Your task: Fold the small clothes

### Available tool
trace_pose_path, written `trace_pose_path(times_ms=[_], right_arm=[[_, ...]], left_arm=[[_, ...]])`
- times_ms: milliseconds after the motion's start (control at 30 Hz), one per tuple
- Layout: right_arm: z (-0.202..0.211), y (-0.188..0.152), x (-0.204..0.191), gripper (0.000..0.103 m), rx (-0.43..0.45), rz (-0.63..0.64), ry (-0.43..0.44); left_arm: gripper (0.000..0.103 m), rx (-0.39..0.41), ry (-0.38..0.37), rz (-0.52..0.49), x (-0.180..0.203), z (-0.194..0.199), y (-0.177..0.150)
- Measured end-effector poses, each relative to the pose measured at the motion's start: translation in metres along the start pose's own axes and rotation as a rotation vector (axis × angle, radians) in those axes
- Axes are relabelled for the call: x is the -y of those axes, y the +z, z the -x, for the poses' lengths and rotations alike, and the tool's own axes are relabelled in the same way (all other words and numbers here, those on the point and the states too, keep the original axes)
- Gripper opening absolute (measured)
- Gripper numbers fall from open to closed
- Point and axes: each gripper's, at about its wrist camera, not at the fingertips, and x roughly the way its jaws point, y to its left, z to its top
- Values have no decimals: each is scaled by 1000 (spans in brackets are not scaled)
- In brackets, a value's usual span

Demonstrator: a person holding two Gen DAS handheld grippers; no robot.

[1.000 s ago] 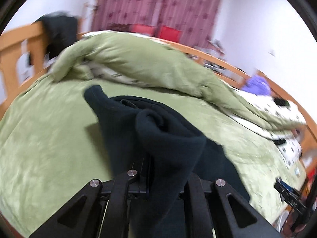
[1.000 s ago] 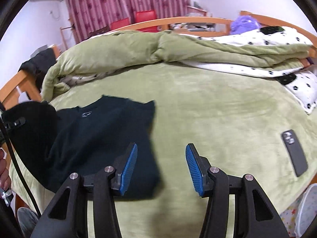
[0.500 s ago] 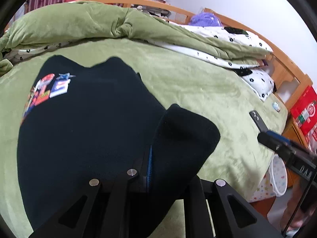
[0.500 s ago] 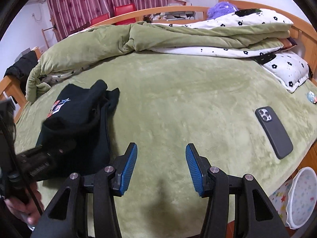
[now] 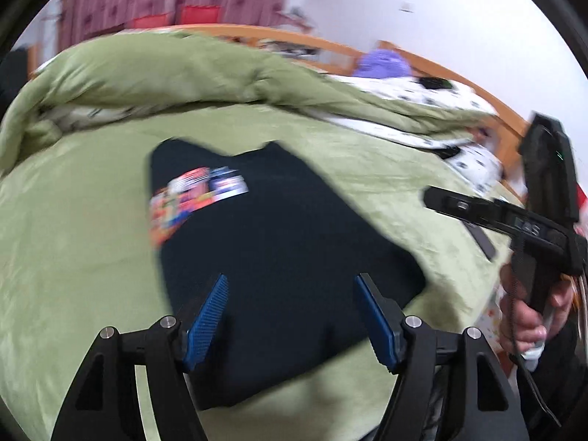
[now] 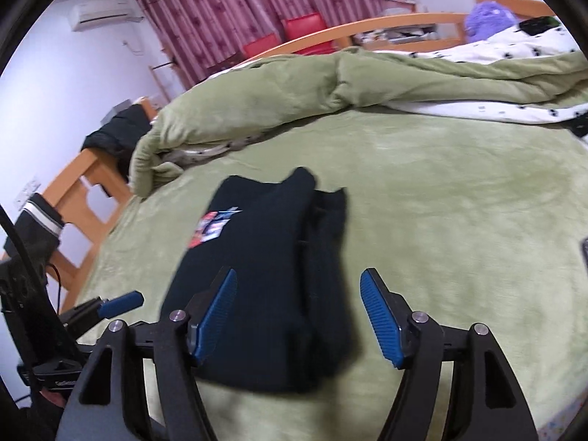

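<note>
A small black garment with a colourful print lies folded on the green bed cover. My left gripper is open and empty, just above the garment's near edge. In the right wrist view the same garment lies folded lengthwise, and my right gripper is open and empty over its near end. The left gripper's blue fingertip shows at the left of the right wrist view. The right gripper's body shows at the right of the left wrist view.
A bunched green duvet with a white spotted lining lies across the far side of the bed. A wooden bed frame runs on the left. A dark phone lies on the cover to the right. A purple plush sits far right.
My left gripper has let go of the black garment and opened; the garment now lies flat and folded on the cover. My right gripper has moved left over the garment.
</note>
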Motion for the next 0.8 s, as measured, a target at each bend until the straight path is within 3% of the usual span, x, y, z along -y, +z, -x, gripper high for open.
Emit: trace_pose_path(times_ms=[133, 267, 333, 400, 500, 567, 633, 700, 800], right_arm=[[-39, -7, -19, 69, -67, 43, -9], [-89, -23, -20, 48, -164, 74, -113], [-99, -28, -16, 21, -187, 67, -104], [-97, -26, -21, 9, -171, 108, -92], [-48, -16, -22, 8, 32, 125, -27], [-25, -11, -10, 8, 91, 92, -26], [-33, -15, 1, 8, 67, 102, -101], [-67, -27, 19, 8, -79, 74, -165], [-91, -39, 21, 10, -177, 66, -193]], left_arm=[[69, -32, 34, 155, -49, -8, -5], [69, -60, 39, 229, -77, -16, -14], [69, -59, 65, 220, -80, -18, -16], [69, -49, 84, 208, -80, -20, -15], [69, -33, 92, 202, -79, -20, -10], [69, -36, 90, 196, -76, -25, -7], [69, -56, 87, 181, -67, -36, -5], [69, -78, 115, 176, -61, -46, -6], [69, -136, 153, 178, -54, -62, -9]])
